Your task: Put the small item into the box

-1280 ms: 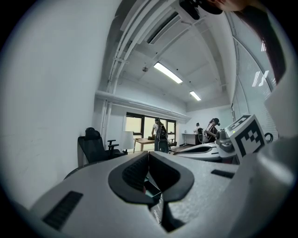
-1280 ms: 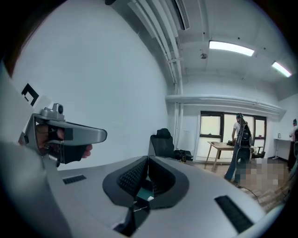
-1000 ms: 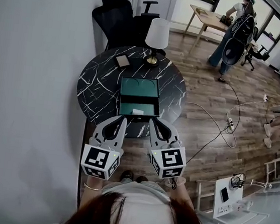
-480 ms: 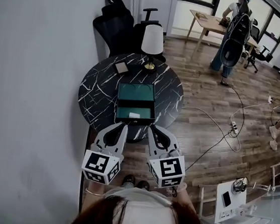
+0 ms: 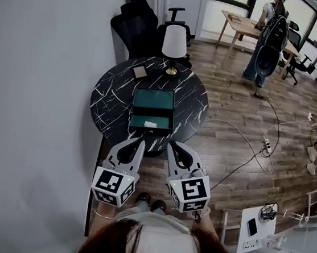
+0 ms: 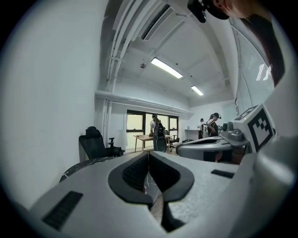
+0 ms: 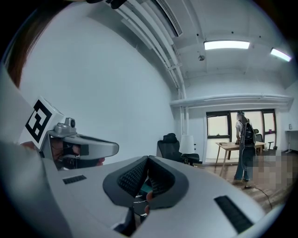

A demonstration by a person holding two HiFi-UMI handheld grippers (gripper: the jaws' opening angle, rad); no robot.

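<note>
Both grippers are up in front of me, side by side, tips pointing at the table (image 5: 107, 97). My left gripper (image 5: 140, 142) is clenched, its jaws pressed together with nothing between them. My right gripper (image 5: 171, 146) is the same: jaws closed tip to tip and empty. From my head camera the two tips hang over the table's near edge, just short of the box (image 5: 154, 101).

The box lies open on the round black marble top, toward the near side, green lining showing in two sections split by a dark band. The item (image 5: 149, 125), a little white piece, is already in the box, lying in the nearer green section. Neither gripper touches it.

At the table's far edge a lamp (image 5: 175, 41) with a white shade stands upright. Just left of its base lies a small square thing (image 5: 139, 71); I can't tell what it is. Behind the table, black chairs (image 5: 138, 23) sit against the wall (image 5: 34, 108).

Off to the right, across the wooden floor (image 5: 236, 104), a person (image 5: 269, 42) stands at a desk (image 5: 242, 26) with their back to me. A cable (image 5: 241, 156) snakes over the floor from the table side.
</note>
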